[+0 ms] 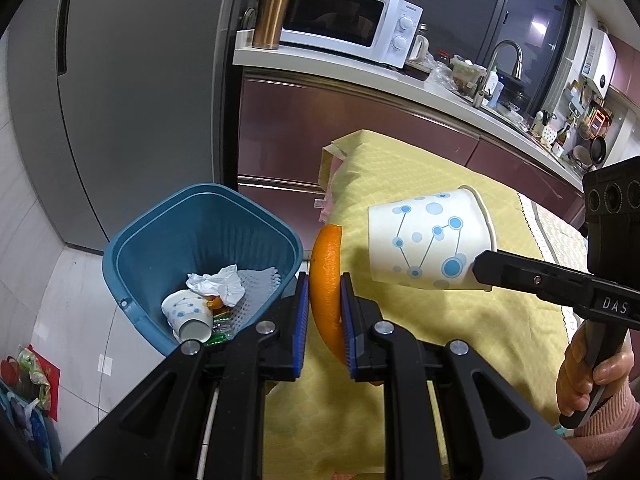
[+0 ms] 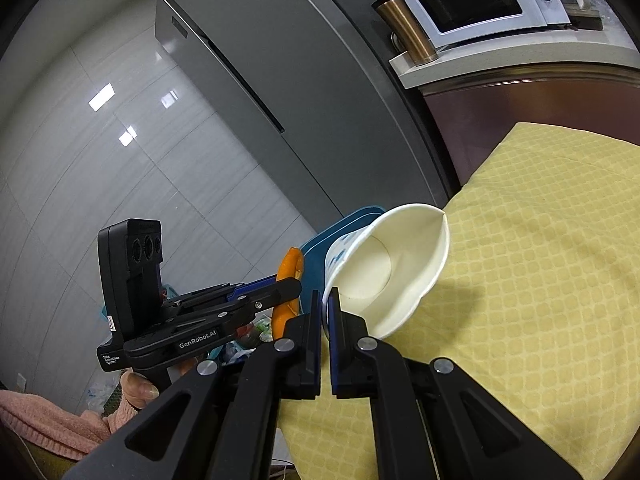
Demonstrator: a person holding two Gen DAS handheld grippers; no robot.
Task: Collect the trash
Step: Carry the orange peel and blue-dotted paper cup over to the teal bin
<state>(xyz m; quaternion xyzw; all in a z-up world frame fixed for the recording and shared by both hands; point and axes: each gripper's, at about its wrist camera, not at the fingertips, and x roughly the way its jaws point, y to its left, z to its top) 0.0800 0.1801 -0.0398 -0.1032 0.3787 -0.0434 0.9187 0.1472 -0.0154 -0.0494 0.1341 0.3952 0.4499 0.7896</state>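
My left gripper [image 1: 325,294] is shut on a curved piece of orange peel [image 1: 327,276], held at the table's left edge, right of the blue trash bin [image 1: 132,236]. The bin on the floor holds a dotted paper cup [image 1: 188,314], crumpled tissue [image 1: 218,284] and wrappers. My right gripper [image 2: 325,306] is shut on the rim of a white paper cup with blue dots [image 2: 390,270], held on its side above the yellow tablecloth [image 2: 540,260]. The cup [image 1: 430,242] and right gripper [image 1: 482,270] also show in the left wrist view; the peel [image 2: 289,280] and left gripper [image 2: 296,286] show in the right.
A grey fridge [image 1: 140,80] stands behind the bin. A kitchen counter [image 1: 360,64] carries a white microwave [image 1: 348,20], a copper tumbler [image 1: 274,12] and a sink with clutter. Bags lie on the floor at the lower left [image 1: 28,376].
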